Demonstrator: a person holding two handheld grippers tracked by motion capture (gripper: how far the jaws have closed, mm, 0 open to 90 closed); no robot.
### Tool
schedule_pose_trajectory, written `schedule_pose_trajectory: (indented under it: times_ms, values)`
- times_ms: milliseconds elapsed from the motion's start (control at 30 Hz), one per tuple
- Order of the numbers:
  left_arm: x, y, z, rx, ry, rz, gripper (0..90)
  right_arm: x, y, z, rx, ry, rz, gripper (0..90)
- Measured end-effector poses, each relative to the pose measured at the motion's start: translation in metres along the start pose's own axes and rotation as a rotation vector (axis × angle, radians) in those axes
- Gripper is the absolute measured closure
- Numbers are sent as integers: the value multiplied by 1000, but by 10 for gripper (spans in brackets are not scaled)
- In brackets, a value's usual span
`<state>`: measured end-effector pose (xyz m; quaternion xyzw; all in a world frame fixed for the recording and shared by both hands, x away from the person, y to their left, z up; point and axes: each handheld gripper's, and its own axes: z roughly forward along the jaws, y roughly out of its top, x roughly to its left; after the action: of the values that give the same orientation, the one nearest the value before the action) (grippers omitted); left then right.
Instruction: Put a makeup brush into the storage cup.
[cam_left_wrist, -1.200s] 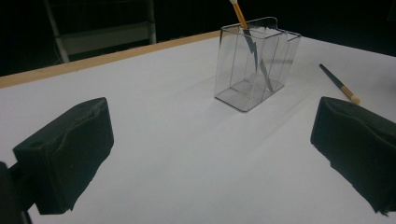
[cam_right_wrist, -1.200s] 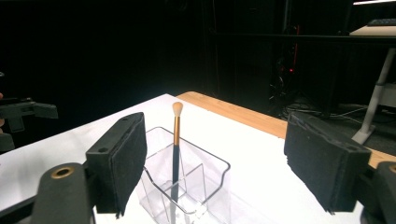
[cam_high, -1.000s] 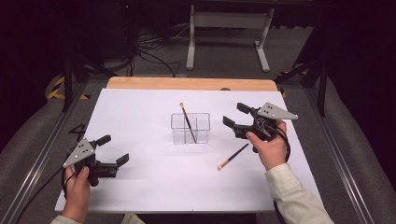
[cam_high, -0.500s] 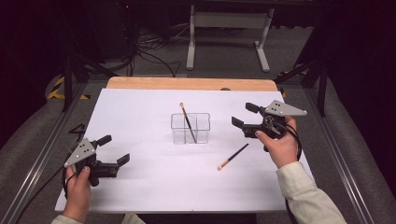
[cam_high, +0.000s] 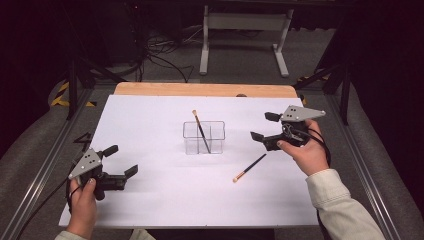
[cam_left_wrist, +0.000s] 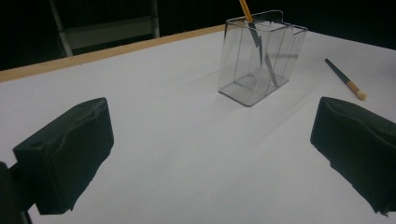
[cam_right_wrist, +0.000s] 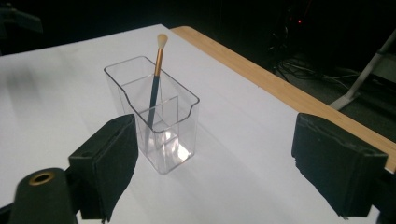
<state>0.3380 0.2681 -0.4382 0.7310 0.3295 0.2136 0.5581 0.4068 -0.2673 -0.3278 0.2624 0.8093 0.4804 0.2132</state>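
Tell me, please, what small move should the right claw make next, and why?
Probably it should lower toward the loose brush on the white sheet and close on its handle. One brush already stands in the clear holder, while the second lies flat beside it. The right claw has just been opening, holds nothing, and hovers nearest that brush.

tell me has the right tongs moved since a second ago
Yes. The right tongs drew back to the right, away from the clear holder, jaws opening with nothing between them.

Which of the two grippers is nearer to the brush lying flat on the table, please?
The right. The right gripper hovers just beyond the loose brush, fingers open and empty. The left gripper sits far across the table, near its left edge.
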Motion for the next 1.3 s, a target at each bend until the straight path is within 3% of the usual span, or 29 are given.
schedule_pose_trajectory:
  times_ms: [300, 433, 1067, 1300]
  values:
    - [0, -1, -1, 4, 1, 5, 4, -3, 5, -2, 117, 27, -85, 158]
    - [0, -1, -2, 3, 3, 3, 3, -3, 7, -2, 134, 38, -112, 156]
    - [0, -7, -15, 12, 28, -7, 3, -5, 17, 11, 333, 103, -248, 111]
    - [0, -7, -17, 11, 35, -11, 3, -2, 21, 14, 382, 127, -286, 111]
